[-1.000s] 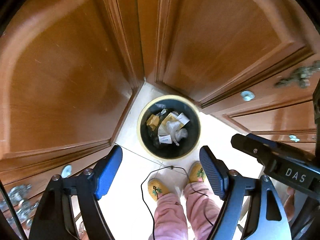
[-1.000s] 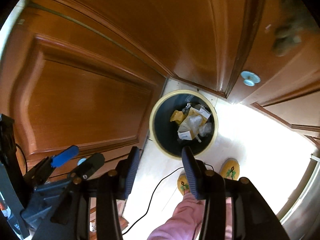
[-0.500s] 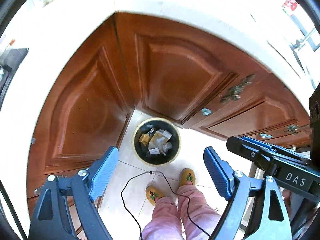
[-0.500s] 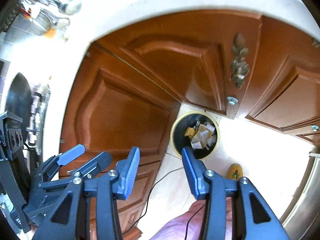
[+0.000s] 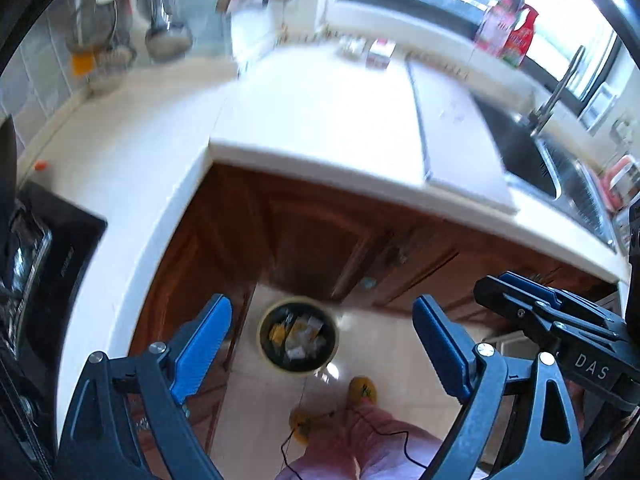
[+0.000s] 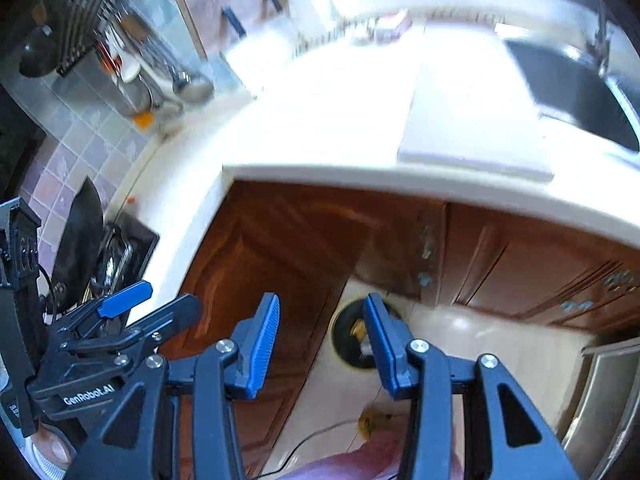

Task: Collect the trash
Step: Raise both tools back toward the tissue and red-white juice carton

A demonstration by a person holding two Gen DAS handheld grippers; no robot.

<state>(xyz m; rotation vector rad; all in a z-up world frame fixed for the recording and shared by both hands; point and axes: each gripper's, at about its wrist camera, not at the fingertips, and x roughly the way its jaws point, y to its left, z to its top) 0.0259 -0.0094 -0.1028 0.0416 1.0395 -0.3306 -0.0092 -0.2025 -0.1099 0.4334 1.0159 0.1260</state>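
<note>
A round black trash bin with a cream rim [image 5: 298,342] stands on the floor in the corner of the brown cabinets, with yellow and white wrappers [image 5: 298,334] inside. It shows small in the right wrist view [image 6: 352,340], partly behind a finger. My left gripper [image 5: 322,350] is open and empty, high above the bin. My right gripper [image 6: 322,344] is open and empty, also high above the floor. The right gripper's body [image 5: 560,328] shows at the right of the left wrist view.
A white L-shaped counter [image 5: 320,120] lies ahead, with a white cutting board [image 5: 456,140], a steel sink [image 5: 536,160] and faucet at the right, a stove [image 5: 36,260] at the left. Small packets [image 5: 378,52] sit at the counter's back. Pink-trousered legs and yellow slippers [image 5: 362,390] stand below.
Both grippers have risen and tilted up from close above the bin; the bin has shrunk in view and the countertop, sink and window have come into sight. Both stay open.
</note>
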